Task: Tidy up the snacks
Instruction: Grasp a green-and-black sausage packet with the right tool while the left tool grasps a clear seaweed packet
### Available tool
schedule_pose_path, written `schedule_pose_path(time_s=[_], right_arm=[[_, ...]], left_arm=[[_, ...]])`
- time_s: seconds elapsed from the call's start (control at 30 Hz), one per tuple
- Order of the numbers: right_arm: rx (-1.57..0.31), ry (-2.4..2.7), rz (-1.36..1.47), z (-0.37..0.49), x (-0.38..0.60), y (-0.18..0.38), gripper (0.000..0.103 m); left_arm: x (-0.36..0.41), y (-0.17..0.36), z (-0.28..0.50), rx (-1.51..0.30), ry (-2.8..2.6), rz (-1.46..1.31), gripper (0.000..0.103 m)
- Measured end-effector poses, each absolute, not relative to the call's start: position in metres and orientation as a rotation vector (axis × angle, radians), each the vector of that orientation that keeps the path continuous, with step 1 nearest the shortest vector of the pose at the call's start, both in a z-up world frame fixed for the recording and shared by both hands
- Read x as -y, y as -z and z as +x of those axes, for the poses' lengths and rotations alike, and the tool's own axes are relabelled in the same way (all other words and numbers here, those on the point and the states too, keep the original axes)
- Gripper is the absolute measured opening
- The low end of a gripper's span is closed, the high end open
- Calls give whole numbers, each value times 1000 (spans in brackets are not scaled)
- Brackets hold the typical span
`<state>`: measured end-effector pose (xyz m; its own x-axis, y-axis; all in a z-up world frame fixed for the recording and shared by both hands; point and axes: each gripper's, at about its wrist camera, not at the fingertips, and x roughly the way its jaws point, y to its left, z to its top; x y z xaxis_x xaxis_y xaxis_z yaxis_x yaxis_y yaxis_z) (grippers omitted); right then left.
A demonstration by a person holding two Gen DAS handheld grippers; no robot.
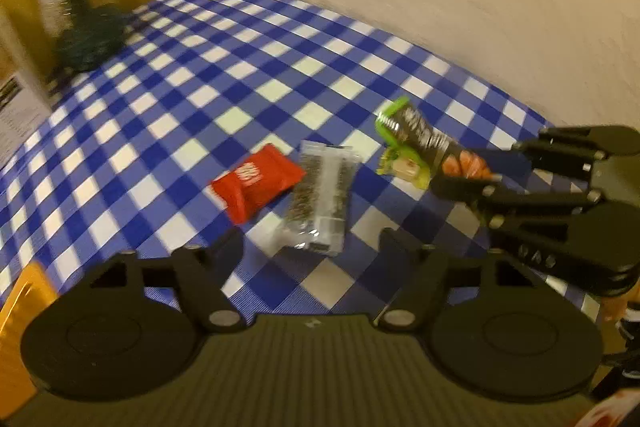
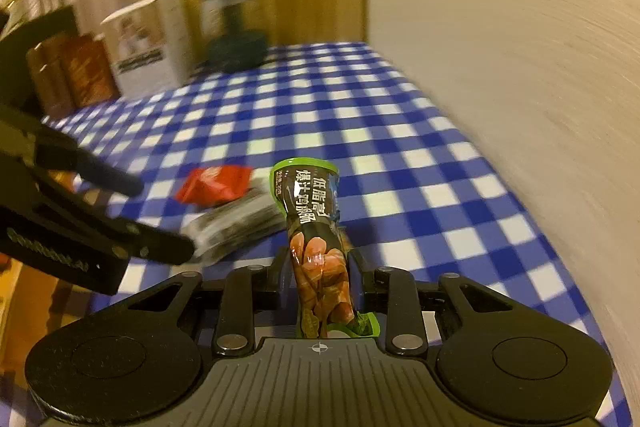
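The right gripper is clamping a green-edged sausage snack pack between its two fingers, squeezing the wrapper narrow at the waist. The pack is sticking out forward past the fingertips, lifted clear of the blue-and-white checked tablecloth; in the left wrist view the same pack is hanging out of the right gripper above the cloth.

The left gripper is hovering with its jaws apart over a clear packet of dark seeds. The packet is lying flat on the cloth, reaching into the gap between the fingers, and the pads are not pressing on it. In the right wrist view the left gripper is reaching in from the left edge with its lower fingertip over the near end of that seed packet.

Taking the seed packet as the landmark: a red snack pouch is lying just beside it on its left, touching or slightly overlapping its edge, and the held sausage pack is near it on the right. Well beyond it, at the far end of the table, a dark green blurred object is standing, with a white carton and brown boxes to that object's left.
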<state>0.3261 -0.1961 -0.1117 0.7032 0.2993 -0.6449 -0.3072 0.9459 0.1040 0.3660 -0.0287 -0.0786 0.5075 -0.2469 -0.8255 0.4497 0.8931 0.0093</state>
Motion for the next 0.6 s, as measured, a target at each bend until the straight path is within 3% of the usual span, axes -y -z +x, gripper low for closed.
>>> schedule_pose_path(time_s=[0.07,0.47,0.6], right_arm=[[-713,-315,11,328,202,111,30],[-737,-303,49,335,210,119,30],[-745,-289,63,336,212,121,30]], left_arm=[[35,84,374,-965,438,248,62],[45,106,412,-1036,467,201,61],[52,112,417,-1051,468,212,56]])
